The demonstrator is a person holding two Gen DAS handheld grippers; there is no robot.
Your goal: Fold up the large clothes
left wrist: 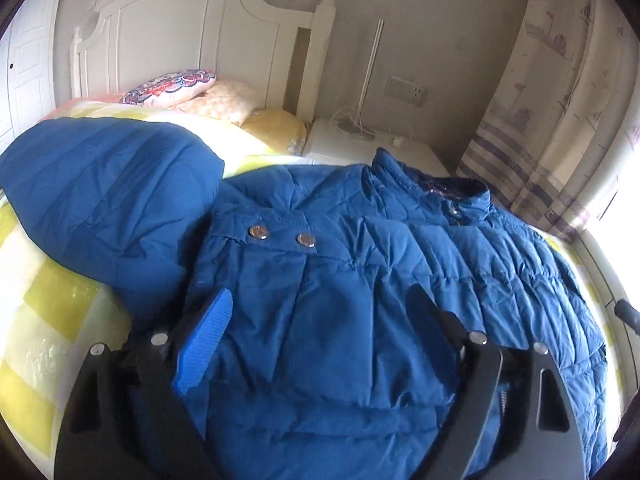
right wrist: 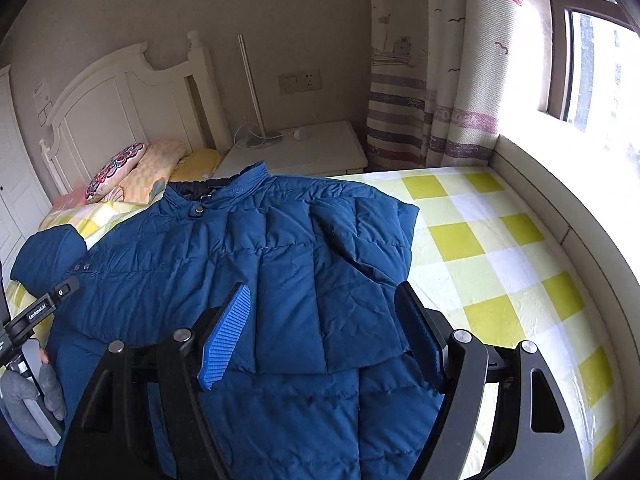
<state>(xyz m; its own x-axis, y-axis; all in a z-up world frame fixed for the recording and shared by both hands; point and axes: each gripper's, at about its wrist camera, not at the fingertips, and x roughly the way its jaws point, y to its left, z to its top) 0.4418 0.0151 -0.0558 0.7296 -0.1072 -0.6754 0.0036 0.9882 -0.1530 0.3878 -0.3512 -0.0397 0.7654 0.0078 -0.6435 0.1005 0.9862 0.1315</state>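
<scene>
Black claw point(right wrist: 320, 336), ribbed blue pads point(right wrist: 224, 340), grey glove point(right wrist: 24, 400)

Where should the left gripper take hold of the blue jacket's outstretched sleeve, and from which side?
Probably at the sleeve cuff, where it ends on the checked blanket. The left gripper, jaws open, should come from the sleeve's outer side: that free end can fold across the jacket.

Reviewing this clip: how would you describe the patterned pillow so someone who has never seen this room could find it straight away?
Start at the white headboard at the bed's far end. Three pillows lie in a row below it, beyond the blue jacket. The patterned pillow is farthest from the nightstand, the only one with red and blue scalloped rings.
</scene>
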